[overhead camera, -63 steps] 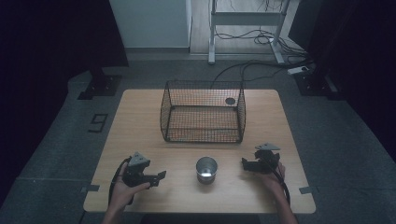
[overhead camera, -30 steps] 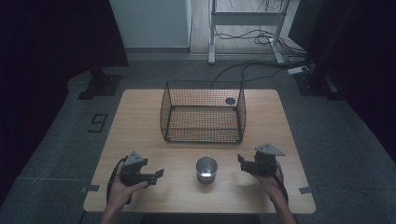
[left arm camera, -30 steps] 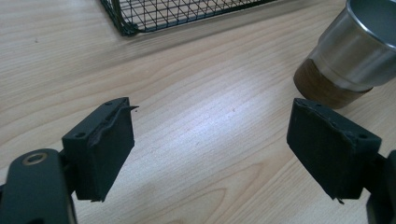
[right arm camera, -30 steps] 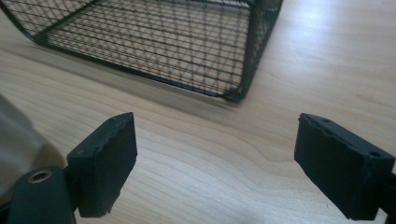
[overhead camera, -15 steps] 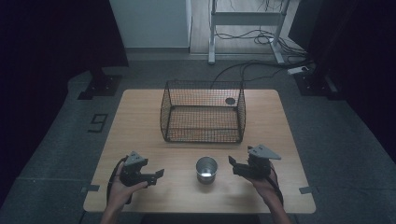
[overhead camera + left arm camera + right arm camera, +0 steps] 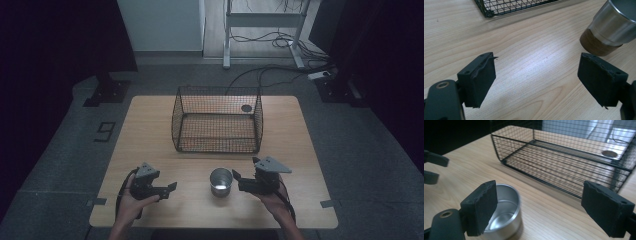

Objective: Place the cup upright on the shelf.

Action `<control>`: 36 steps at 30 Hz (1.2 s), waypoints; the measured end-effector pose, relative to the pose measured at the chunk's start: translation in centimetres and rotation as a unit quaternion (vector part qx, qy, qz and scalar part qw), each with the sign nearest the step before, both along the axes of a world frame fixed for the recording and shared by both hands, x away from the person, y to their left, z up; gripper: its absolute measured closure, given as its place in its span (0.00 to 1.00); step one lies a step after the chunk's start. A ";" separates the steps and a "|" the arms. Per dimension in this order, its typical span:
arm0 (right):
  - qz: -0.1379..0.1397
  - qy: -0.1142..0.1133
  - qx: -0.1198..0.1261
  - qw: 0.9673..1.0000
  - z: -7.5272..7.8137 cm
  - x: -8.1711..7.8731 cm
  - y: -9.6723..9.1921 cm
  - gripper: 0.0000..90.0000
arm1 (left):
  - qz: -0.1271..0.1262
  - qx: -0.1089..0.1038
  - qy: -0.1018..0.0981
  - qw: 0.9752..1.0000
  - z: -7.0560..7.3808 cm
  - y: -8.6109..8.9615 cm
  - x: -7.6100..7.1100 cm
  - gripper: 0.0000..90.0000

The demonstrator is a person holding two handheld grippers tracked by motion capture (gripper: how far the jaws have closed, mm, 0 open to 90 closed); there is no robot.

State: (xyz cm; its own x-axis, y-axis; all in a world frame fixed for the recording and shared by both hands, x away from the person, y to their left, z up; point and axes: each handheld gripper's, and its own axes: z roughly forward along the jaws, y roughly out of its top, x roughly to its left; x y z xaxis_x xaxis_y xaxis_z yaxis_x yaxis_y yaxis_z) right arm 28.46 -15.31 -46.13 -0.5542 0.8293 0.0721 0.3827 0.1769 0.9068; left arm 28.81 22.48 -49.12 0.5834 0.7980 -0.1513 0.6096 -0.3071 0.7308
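Observation:
A steel cup [image 6: 221, 181] with a brown base stands upright on the wooden table [image 6: 150, 135], near its front edge. In the right gripper view the cup [image 6: 504, 212] is empty and sits just behind one jaw. My right gripper [image 6: 235, 178] hovers close to the cup's right side and points left at it, jaws open and empty [image 6: 541, 197]. My left gripper [image 6: 173, 188] is left of the cup, also open [image 6: 536, 80], with bare wood between its jaws. The cup [image 6: 614, 27] is off to its upper right.
A black wire basket [image 6: 217, 142] stands behind the cup at the table's middle, open at the top [image 6: 564, 162] [image 6: 506, 6]. A small round spot [image 6: 246, 108] shows at its back right corner. The left gripper [image 6: 434, 167] appears at the right gripper view's left edge.
My right gripper has moved left toward the cup and risen a little. The left gripper, the cup and the basket have stayed in place.

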 end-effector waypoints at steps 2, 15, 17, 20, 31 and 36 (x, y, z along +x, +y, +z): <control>0.010 -0.002 0.001 1.000 -0.1 -0.1 0.7 0.14 | -0.002 -0.001 -0.001 1.000 0.1 0.0 -0.1 0.17; 0.053 0.004 -0.003 0.999 -0.6 -0.3 3.8 0.13 | -0.001 -0.004 -0.005 1.000 0.4 0.2 -0.2 0.17; 0.057 0.006 -0.005 0.998 -0.8 -0.3 4.1 0.12 | -0.002 -0.004 -0.005 1.000 0.4 0.2 -0.2 0.17; 0.059 0.009 -0.008 0.998 -0.9 -0.2 4.4 0.12 | -0.002 -0.005 -0.006 1.000 0.5 0.2 -0.2 0.17; 0.068 0.021 -0.022 0.997 -2.1 0.1 5.3 0.09 | -0.003 -0.005 -0.005 1.000 0.5 0.3 -0.2 0.17; 0.078 0.029 -0.032 0.996 -2.7 0.2 5.6 0.07 | -0.004 -0.004 -0.005 1.000 0.5 0.3 -0.2 0.17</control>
State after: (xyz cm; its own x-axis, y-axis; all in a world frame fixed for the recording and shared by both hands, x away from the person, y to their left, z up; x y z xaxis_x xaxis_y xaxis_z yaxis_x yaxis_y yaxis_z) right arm 28.68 -9.67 -48.88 -0.6731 0.7374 0.0563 0.3966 0.2956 0.8691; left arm 28.57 22.75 -48.63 0.5914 0.7920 -0.1517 0.5996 -0.3061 0.7394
